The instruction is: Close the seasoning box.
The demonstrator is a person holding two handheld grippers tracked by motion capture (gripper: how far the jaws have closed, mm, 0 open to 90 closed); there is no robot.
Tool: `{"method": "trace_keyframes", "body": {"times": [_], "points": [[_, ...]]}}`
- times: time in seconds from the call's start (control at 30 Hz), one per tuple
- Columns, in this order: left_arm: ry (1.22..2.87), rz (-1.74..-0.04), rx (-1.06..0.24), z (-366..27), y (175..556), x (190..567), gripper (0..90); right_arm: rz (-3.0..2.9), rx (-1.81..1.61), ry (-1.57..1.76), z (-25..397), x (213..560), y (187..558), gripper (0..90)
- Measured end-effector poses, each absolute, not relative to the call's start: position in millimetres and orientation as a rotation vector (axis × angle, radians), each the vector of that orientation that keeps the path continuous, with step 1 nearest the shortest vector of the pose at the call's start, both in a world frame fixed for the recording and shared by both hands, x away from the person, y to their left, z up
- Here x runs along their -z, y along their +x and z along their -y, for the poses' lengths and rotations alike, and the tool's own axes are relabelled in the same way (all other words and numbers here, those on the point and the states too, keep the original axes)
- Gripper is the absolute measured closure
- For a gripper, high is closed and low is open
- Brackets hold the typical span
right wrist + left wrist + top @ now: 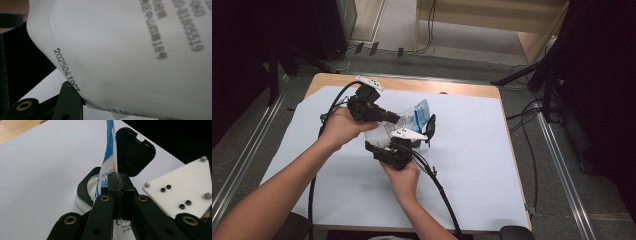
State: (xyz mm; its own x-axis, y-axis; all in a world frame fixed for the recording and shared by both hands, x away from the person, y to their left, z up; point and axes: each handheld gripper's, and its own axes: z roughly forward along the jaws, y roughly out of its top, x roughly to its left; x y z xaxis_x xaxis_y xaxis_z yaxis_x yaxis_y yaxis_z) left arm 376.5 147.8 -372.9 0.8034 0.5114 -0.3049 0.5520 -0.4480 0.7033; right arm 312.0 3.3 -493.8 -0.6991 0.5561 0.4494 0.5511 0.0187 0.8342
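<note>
White plastic with blue print, the pouch [414, 120] is hanging above the worktop [472, 165]. Right tongs [412, 140] are pressing under it; their grip I cannot tell. Left tongs [119, 185] are pinching its edge. Beyond, a black-lidded tub [86, 192] is standing open.

Around the work
A white sheet [472, 165] covers the wooden tabletop [422, 86]; black cables [532, 125] trail over the grey floor [557, 200] beside it.

White-and-blue printed pouch [414, 120], upright, fingers-pinched
</note>
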Motion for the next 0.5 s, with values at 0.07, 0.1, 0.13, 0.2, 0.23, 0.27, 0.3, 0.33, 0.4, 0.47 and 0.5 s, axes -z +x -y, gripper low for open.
{"method": "trace_keyframes", "body": {"times": [0.07,0.1,0.13,0.2,0.23,0.27,0.3,0.33,0.4,0.47,0.5], "points": [[2.131,-0.787,0.062,-148.5,376.0,373.3,90.0,-2.247,-1.819,1.210,-2.9,494.7,311.9,56.6],[2.140,-0.783,0.056,-149.1,376.2,373.6,90.0,-2.249,-1.814,1.208,-2.9,495.2,311.8,56.3],[2.137,-0.785,0.060,-149.3,376.0,374.1,90.0,-2.256,-1.810,1.208,-3.1,495.7,311.8,56.1],[2.135,-0.787,0.067,-150.4,375.0,374.8,90.0,-2.261,-1.792,1.198,-3.1,496.6,311.9,55.7],[2.134,-0.788,0.062,-151.2,374.3,375.2,90.0,-2.263,-1.781,1.191,-3.0,497.1,311.7,55.6],[2.134,-0.786,0.064,-152.5,373.7,375.8,90.0,-2.266,-1.768,1.188,-2.9,497.3,311.2,55.6],[2.126,-0.789,0.070,-153.2,372.7,376.8,90.0,-2.275,-1.758,1.181,-2.4,497.7,310.7,55.6],[2.127,-0.790,0.069,-154.1,371.8,377.5,90.0,-2.279,-1.748,1.166,-2.4,498.2,310.2,55.7],[2.125,-0.789,0.073,-155.7,370.6,378.6,90.0,-2.295,-1.716,1.150,-2.6,498.6,308.9,55.8],[2.118,-0.785,0.082,-157.5,369.5,379.4,90.0,-2.302,-1.698,1.134,-2.4,498.4,307.8,55.9],[2.113,-0.777,0.078,-158.5,368.3,379.2,90.0,-2.306,-1.690,1.123,-2.2,498.3,307.2,55.9]]}}
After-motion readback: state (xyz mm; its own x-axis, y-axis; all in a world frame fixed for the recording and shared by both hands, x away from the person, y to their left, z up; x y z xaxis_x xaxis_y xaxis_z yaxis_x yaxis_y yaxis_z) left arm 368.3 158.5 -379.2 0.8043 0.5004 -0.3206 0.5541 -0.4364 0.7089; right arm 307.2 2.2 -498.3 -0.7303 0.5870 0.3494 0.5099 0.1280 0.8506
